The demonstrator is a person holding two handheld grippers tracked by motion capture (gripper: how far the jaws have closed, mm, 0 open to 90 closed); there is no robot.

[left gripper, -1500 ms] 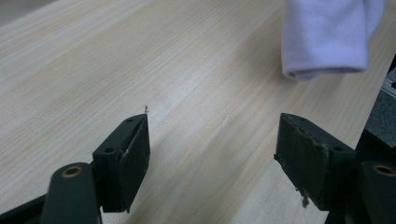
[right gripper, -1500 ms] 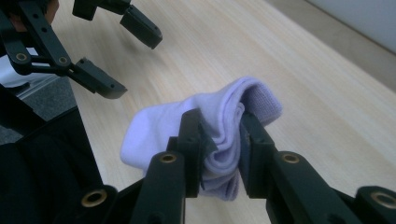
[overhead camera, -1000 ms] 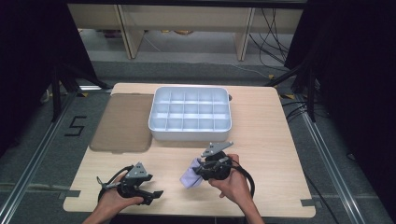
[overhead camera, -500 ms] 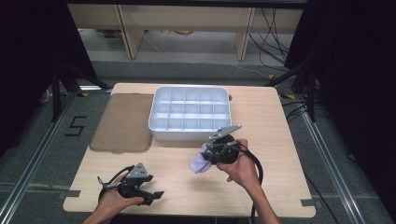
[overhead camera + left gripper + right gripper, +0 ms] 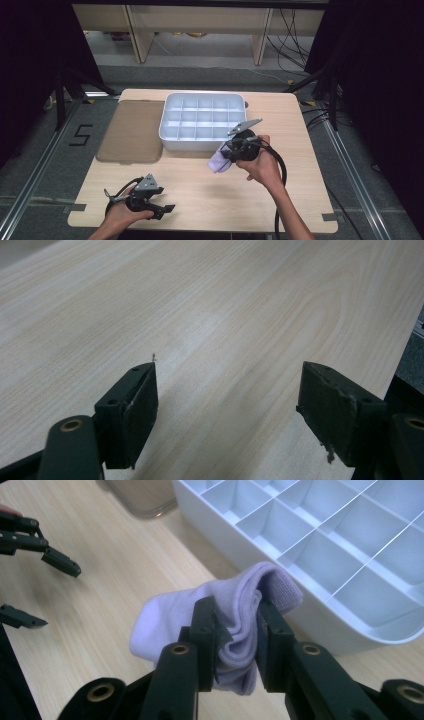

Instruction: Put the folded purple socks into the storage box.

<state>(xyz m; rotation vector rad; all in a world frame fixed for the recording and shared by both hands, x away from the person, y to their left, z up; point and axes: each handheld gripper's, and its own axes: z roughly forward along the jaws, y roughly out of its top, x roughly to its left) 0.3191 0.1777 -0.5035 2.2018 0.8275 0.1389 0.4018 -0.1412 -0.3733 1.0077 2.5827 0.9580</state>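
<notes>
Presently, the right gripper (image 5: 235,630) pinches a bunched lilac knitted sock (image 5: 225,605) just beside the white plastic compartment tray (image 5: 202,107)'s near wall, where its dangling end could snag, while the left gripper (image 5: 167,207), well apart, rests open-jawed.

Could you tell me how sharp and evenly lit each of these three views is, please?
High view: table evenly lit and sharp, the surroundings falling to black at both sides. Left gripper view: wood grain fairly crisp, with a pale sheen mid-table, the open left gripper soft at the bottom. Right gripper view: lilac sock and white divided tray in focus, the right gripper close and dark.
</notes>
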